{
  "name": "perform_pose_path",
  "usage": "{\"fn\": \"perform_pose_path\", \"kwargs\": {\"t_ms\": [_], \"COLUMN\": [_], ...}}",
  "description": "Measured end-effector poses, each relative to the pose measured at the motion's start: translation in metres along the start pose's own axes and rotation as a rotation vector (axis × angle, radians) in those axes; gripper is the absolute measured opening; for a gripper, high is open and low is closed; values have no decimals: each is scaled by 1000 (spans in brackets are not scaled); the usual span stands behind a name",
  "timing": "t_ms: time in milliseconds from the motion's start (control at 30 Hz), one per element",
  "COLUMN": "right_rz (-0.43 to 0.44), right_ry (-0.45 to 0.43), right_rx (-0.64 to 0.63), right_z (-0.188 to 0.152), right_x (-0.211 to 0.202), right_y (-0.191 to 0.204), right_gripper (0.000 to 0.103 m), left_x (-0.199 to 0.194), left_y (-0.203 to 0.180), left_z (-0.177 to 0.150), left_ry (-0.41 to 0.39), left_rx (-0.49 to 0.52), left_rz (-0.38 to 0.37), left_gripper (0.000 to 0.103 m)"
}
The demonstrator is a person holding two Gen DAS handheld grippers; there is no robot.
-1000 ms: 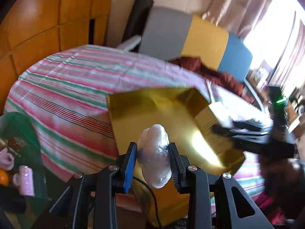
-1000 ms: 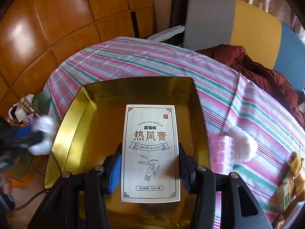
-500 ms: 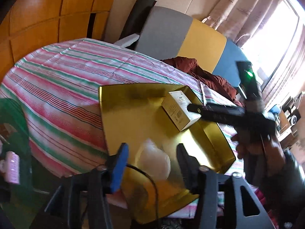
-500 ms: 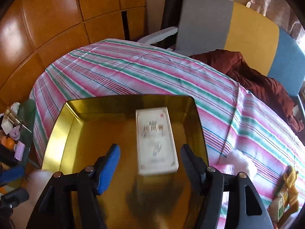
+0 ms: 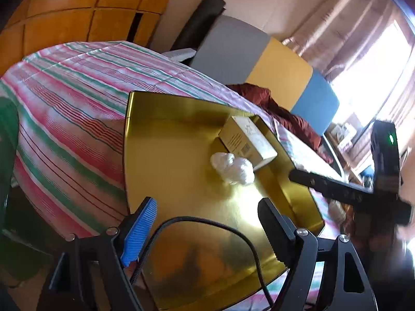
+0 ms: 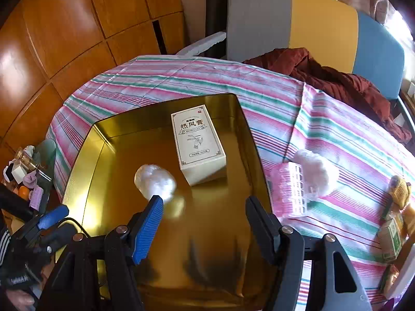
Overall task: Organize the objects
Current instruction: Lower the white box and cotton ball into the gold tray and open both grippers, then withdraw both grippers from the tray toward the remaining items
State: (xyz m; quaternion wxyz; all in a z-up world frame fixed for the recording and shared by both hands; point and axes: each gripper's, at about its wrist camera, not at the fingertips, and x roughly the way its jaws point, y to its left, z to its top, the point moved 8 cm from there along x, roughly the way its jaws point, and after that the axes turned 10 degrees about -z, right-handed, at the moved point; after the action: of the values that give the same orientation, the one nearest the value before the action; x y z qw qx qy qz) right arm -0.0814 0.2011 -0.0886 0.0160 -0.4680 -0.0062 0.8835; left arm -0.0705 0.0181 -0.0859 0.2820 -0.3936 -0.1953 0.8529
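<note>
Both grippers, left (image 5: 207, 215) and right (image 6: 205, 213), are wide open, empty; the left's jaws just opened. Lift away slowly from the puff (image 6: 155, 183) and box (image 6: 198, 145) in the tray (image 6: 103, 140).

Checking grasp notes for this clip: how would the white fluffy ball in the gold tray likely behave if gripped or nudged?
The ball looks like loose cotton with a lumpy outline, so it would probably squash between pads rather than resist. It seems very light for its bulk, and a nudge may send it sliding or rolling on the tray's shiny floor. It lies close to the box, which could stop it.
</note>
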Motion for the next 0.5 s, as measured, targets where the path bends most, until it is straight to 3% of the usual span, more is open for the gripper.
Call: {"fn": "perform_pose_path", "kwargs": {"t_ms": [67, 233, 300, 500], "right_rz": [-7, -4, 3, 25], "right_ry": [-18, -50, -58, -74], "right_rx": [4, 30, 41, 39], "right_z": [0, 0, -1, -7], "right_x": [-7, -19, -22, -30], "right_y": [-4, -11, -13, -9], "right_gripper": [67, 67, 67, 67], "left_x": [-11, -61, -84, -156], "left_y": [-9, -43, -45, -41], "left_z": [14, 63, 78, 113], "left_ry": [-45, -135, -164, -203], "left_rx": [-26, 55, 58, -40], "left_rz": [-42, -107, -121, -196], "left_gripper": [81, 98, 99, 101]}}
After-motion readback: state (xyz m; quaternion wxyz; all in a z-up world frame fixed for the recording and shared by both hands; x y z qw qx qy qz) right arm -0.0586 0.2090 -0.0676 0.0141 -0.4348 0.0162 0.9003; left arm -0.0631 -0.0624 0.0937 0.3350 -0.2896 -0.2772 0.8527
